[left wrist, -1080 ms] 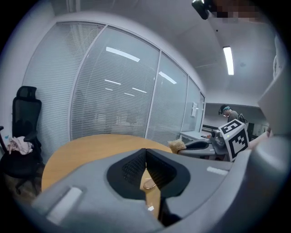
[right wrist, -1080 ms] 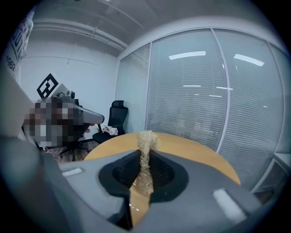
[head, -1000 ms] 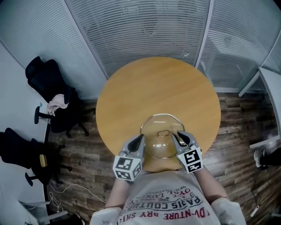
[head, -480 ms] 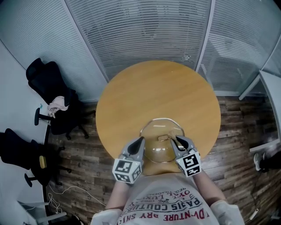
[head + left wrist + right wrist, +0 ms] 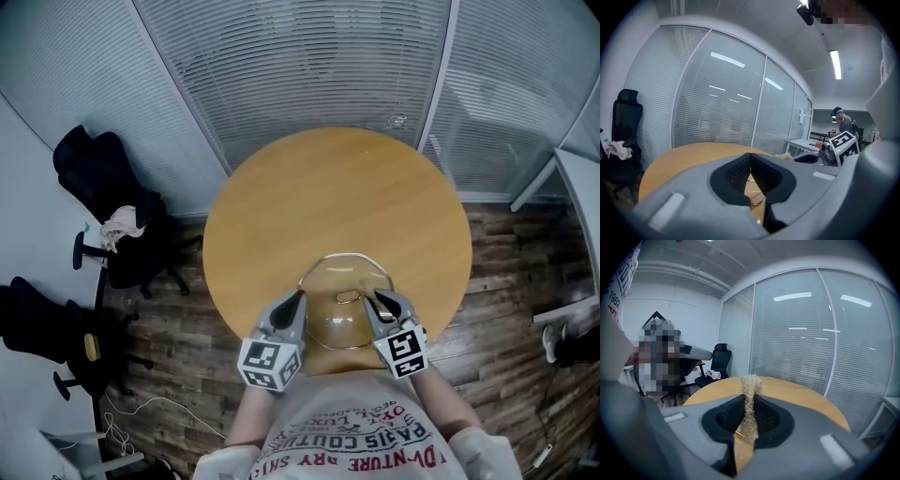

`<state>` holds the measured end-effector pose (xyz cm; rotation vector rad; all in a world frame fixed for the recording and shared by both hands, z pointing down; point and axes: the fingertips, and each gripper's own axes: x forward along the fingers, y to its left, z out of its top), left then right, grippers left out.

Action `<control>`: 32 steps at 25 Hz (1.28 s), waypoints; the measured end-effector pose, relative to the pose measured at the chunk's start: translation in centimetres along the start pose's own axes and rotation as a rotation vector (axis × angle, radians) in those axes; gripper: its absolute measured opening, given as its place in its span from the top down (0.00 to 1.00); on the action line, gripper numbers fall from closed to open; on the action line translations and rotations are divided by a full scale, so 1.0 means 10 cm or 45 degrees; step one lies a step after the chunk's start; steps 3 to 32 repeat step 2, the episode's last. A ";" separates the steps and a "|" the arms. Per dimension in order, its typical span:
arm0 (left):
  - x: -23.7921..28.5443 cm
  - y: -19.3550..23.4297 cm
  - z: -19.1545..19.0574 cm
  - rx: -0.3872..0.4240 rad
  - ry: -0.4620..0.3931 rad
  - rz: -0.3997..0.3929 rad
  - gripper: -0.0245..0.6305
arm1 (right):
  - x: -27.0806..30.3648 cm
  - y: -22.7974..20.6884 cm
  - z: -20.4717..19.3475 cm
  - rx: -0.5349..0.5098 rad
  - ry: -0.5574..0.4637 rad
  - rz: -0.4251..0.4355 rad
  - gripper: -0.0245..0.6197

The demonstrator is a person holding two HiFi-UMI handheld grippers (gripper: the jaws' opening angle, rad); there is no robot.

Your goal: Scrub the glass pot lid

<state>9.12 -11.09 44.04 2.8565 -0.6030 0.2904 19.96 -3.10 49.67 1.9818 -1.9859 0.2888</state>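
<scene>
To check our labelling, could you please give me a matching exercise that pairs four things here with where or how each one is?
1. glass pot lid
2. scrubbing pad
3. pale cloth
4. left gripper

A. on the black chair
B. jaws together, empty
C. on the round table
D. clamped in the right gripper

Pairs: 1-C, 2-D, 3-A, 4-B.

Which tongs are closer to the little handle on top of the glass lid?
The right tongs: their tip sits just right of the lid handle. The left tongs are out at the left rim of the glass pot lid.
</scene>
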 end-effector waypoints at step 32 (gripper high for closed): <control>0.02 -0.01 0.01 -0.001 -0.006 0.001 0.95 | 0.00 -0.04 -0.01 0.005 0.007 -0.011 0.88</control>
